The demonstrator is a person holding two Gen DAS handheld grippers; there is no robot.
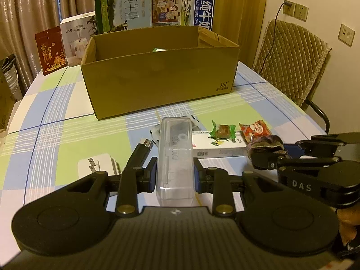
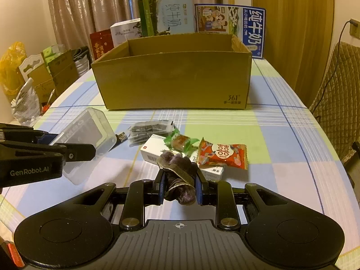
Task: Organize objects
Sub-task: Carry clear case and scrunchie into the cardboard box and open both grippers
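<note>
Clear plastic case [image 1: 175,157] clamped lengthwise in left gripper [image 1: 175,175]; dark purple cloth [image 2: 180,180] pinched in right gripper [image 2: 180,190]

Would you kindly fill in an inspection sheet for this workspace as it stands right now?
Surface: table under a checked cloth, pastel squares.
Job's things: open cardboard box ahead; clear plastic case and dark purple cloth, each gripped; white carton, green-wrapped sweet, orange snack packet, sachets, white plug adapter, black lighter-like stick loose on the cloth.
Clutter: milk cartons, humidifier box, red packet behind the box.
Grippers: left hand-held gripper shut on the case; right hand-held gripper shut on the cloth.
Cables: black cord plugged into a wall socket.
Surroundings: curtains, quilted chair, floor boxes and bags.
</note>
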